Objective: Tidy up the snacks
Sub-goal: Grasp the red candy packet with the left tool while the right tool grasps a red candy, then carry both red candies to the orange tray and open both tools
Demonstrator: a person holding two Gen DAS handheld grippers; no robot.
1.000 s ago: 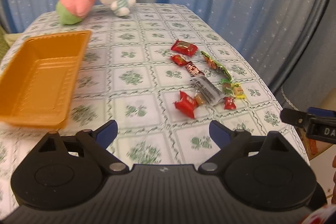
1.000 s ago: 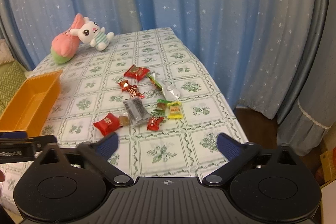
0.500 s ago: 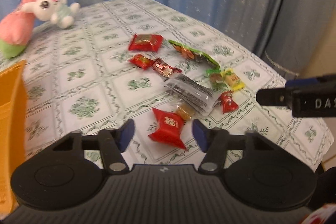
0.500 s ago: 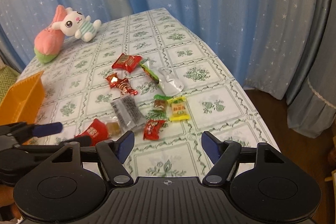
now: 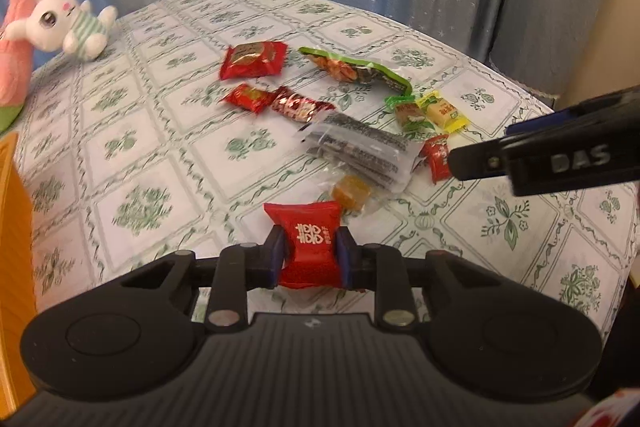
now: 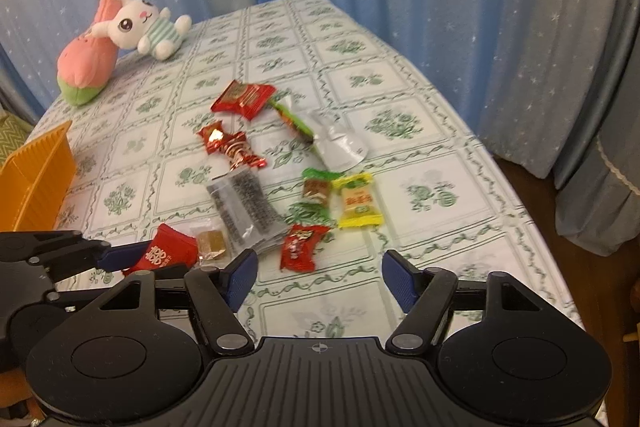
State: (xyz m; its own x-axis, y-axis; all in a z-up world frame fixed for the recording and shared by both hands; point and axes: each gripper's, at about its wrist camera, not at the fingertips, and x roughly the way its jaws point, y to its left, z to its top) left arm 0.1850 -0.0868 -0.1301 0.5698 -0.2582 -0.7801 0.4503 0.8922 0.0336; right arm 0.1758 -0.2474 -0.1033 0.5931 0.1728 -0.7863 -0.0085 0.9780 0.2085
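Observation:
My left gripper [image 5: 310,253] is shut on a red candy packet [image 5: 310,239] at the near edge of the snack pile; the packet also shows in the right wrist view [image 6: 164,253]. My right gripper [image 6: 318,277] is open and empty, just short of a small red candy [image 6: 300,247]. Several snacks lie scattered on the floral tablecloth: a clear packet of dark snacks [image 6: 244,207], a yellow candy [image 6: 358,201], a green candy [image 6: 316,185], a large red packet [image 6: 242,99] and a long green packet [image 5: 356,69]. The orange tray [image 6: 36,179] stands at the left.
A pink and white plush rabbit [image 6: 120,39] lies at the far left of the table. Blue star curtains hang behind. The table's right edge [image 6: 520,203] drops off to the floor. The right gripper's finger [image 5: 552,159] crosses the left wrist view.
My left gripper has moved right and forward to the snack pile and shut on the red candy packet. My right gripper has moved closer to the snacks and stays open.

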